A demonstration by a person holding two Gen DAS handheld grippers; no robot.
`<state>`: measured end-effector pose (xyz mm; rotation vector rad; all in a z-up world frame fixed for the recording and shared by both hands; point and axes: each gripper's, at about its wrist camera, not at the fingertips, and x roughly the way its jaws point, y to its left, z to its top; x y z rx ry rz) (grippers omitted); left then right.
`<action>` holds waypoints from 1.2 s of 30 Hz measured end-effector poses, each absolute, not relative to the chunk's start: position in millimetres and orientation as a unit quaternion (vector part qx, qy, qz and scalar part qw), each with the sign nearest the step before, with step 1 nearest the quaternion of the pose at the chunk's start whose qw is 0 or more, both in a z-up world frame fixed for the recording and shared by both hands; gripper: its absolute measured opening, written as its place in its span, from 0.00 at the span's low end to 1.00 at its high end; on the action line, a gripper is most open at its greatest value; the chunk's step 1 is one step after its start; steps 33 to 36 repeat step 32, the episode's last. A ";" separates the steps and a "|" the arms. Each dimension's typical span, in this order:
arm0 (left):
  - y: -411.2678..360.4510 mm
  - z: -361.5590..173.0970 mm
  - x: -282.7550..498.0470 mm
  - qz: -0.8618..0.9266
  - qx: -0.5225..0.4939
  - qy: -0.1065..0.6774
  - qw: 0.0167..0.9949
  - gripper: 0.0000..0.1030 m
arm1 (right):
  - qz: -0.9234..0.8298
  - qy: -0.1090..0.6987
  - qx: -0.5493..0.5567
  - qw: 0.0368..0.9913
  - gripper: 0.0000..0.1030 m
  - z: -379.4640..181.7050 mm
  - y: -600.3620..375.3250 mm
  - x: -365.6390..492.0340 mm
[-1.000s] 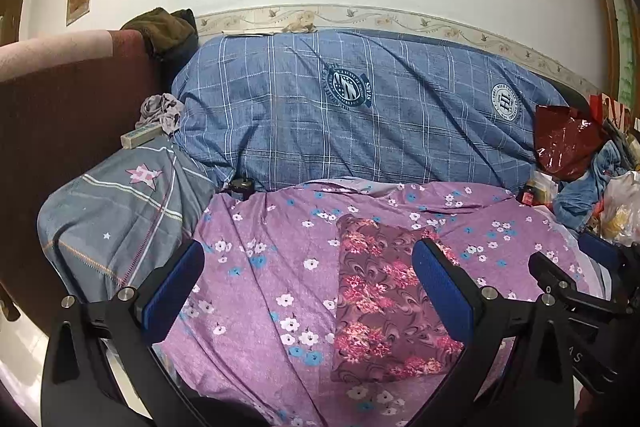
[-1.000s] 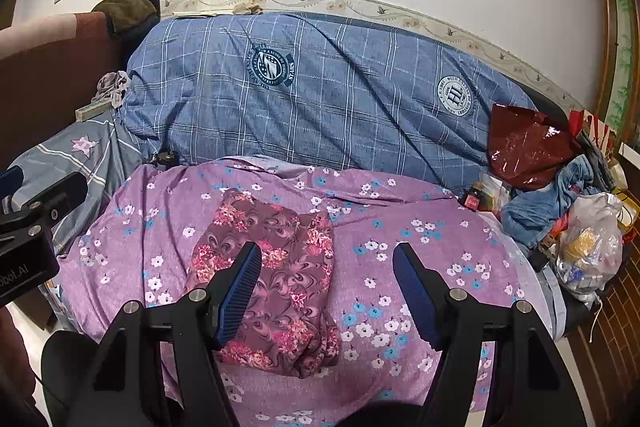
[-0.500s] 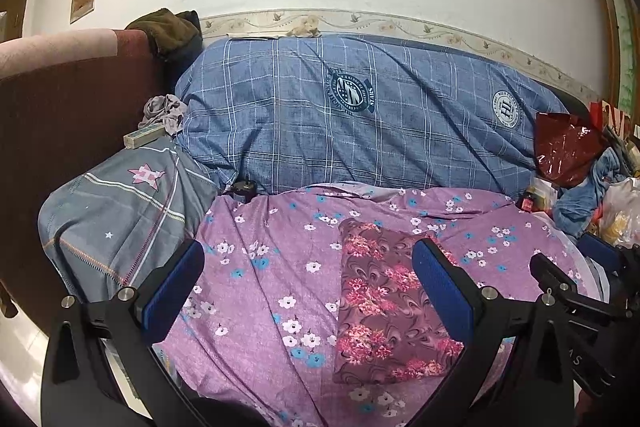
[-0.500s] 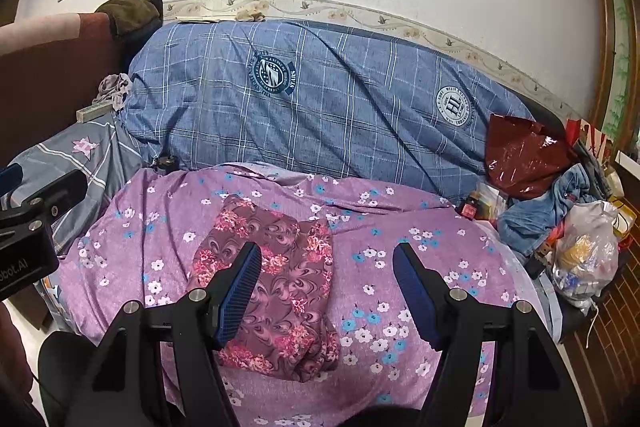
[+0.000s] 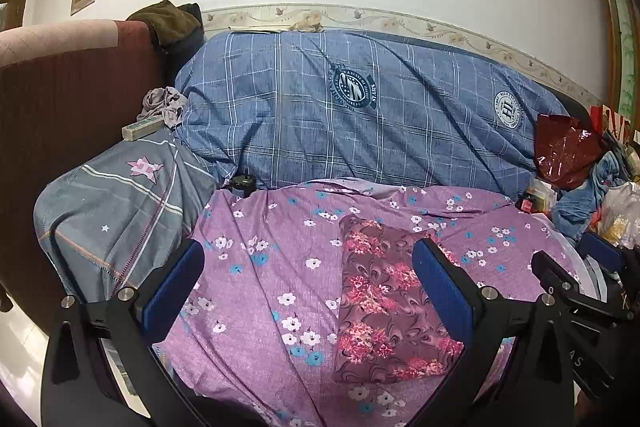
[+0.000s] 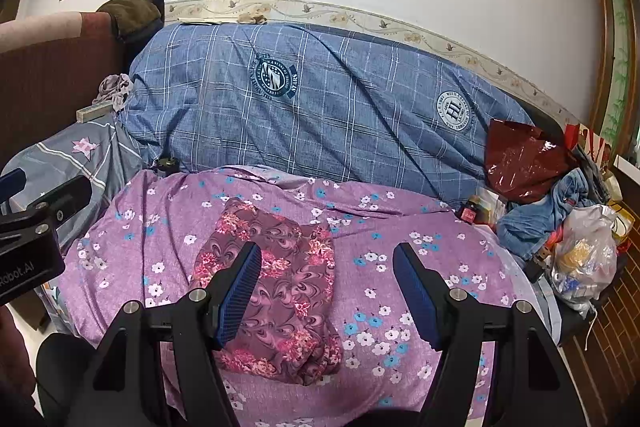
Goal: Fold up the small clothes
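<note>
A small maroon garment with pink flowers [image 5: 384, 303] lies folded flat on the purple flowered bedsheet [image 5: 256, 267]. It also shows in the right wrist view [image 6: 280, 287]. My left gripper [image 5: 308, 267] is open and empty, held above the sheet, with its right finger over the garment's right edge. My right gripper [image 6: 326, 267] is open and empty, above the garment's right half. Each gripper shows at the edge of the other's view.
A blue checked quilt [image 5: 360, 107] is piled behind the sheet. A grey pillow [image 5: 116, 203] lies at the left by a brown headboard [image 5: 60, 99]. A red bag [image 6: 520, 159], jeans [image 6: 552, 211] and a plastic bag [image 6: 584, 251] crowd the right edge.
Both grippers have drawn back and tilted slightly, so the bed sits a little lower in both views. The garment has not moved and both grippers stay open.
</note>
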<state>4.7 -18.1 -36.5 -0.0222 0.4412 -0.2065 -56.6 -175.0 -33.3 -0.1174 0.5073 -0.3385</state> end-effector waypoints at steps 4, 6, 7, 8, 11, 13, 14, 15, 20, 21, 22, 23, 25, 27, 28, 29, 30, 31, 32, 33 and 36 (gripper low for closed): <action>-16.5 -39.4 8.8 -0.104 -0.015 0.222 0.970 1.00 | -0.164 0.254 -0.062 0.951 0.68 -36.2 -172.6 -51.1; -15.9 -40.9 10.4 -0.104 -0.018 0.224 0.969 1.00 | -0.162 0.255 -0.064 0.951 0.68 -37.8 -170.9 -48.4; -15.9 -41.7 11.5 -0.104 -0.019 0.225 0.969 1.00 | -0.162 0.255 -0.065 0.951 0.68 -38.2 -170.2 -47.3; -16.0 -42.0 12.1 -0.105 -0.019 0.225 0.968 1.00 | -0.163 0.255 -0.067 0.951 0.68 -38.6 -169.8 -46.0; -15.9 -42.9 14.2 -0.105 -0.020 0.226 0.968 1.00 | -0.165 0.255 -0.068 0.950 0.68 -39.8 -169.1 -42.9; -16.0 -44.1 15.9 -0.107 -0.021 0.226 0.968 1.00 | -0.166 0.255 -0.067 0.950 0.68 -40.4 -169.8 -40.2; -16.1 -44.8 17.5 -0.106 -0.022 0.227 0.968 1.00 | -0.166 0.255 -0.067 0.950 0.68 -40.7 -169.9 -38.7; -15.8 -45.6 18.8 -0.106 -0.022 0.228 0.968 1.00 | -0.166 0.255 -0.068 0.950 0.68 -41.2 -169.5 -37.4; -14.6 -48.4 25.3 -0.106 -0.025 0.233 0.966 1.00 | -0.164 0.258 -0.071 0.949 0.68 -44.4 -167.0 -30.0; -13.7 -48.7 26.3 -0.106 -0.026 0.233 0.966 1.00 | -0.164 0.258 -0.072 0.949 0.68 -44.9 -166.2 -28.8; -13.3 -49.2 27.5 -0.104 -0.028 0.234 0.966 1.00 | -0.164 0.258 -0.073 0.949 0.68 -45.5 -165.8 -27.3; -12.8 -49.6 28.0 -0.104 -0.029 0.234 0.966 1.00 | -0.163 0.259 -0.074 0.949 0.68 -46.1 -165.6 -25.8; -12.7 -50.5 29.3 -0.108 -0.031 0.234 0.966 1.00 | -0.162 0.260 -0.073 0.949 0.68 -47.4 -165.8 -23.2; -13.8 -51.9 30.6 -0.112 -0.033 0.235 0.965 1.00 | -0.161 0.262 -0.071 0.949 0.68 -49.4 -166.5 -20.2; -14.0 -52.5 31.2 -0.115 -0.034 0.235 0.965 1.00 | -0.160 0.264 -0.070 0.949 0.68 -50.9 -166.7 -18.3; -15.2 -53.6 32.7 -0.118 -0.034 0.236 0.964 1.00 | -0.159 0.265 -0.070 0.948 0.68 -52.5 -166.5 -17.0; -16.2 -54.7 34.3 -0.117 -0.033 0.237 0.964 1.00 | -0.159 0.267 -0.070 0.948 0.68 -54.2 -166.7 -14.8; -17.8 -56.5 37.4 -0.114 -0.031 0.241 0.963 1.00 | -0.158 0.268 -0.071 0.948 0.68 -56.0 -167.7 -13.3; -18.6 -58.4 41.3 -0.113 -0.032 0.246 0.962 1.00 | -0.158 0.270 -0.072 0.947 0.68 -58.1 -169.5 -10.9; -18.6 -58.4 41.3 -0.113 -0.032 0.246 0.962 1.00 | -0.158 0.270 -0.072 0.947 0.68 -58.1 -169.5 -10.9; -18.6 -58.4 41.3 -0.113 -0.032 0.246 0.962 1.00 | -0.158 0.270 -0.072 0.947 0.68 -58.1 -169.5 -10.9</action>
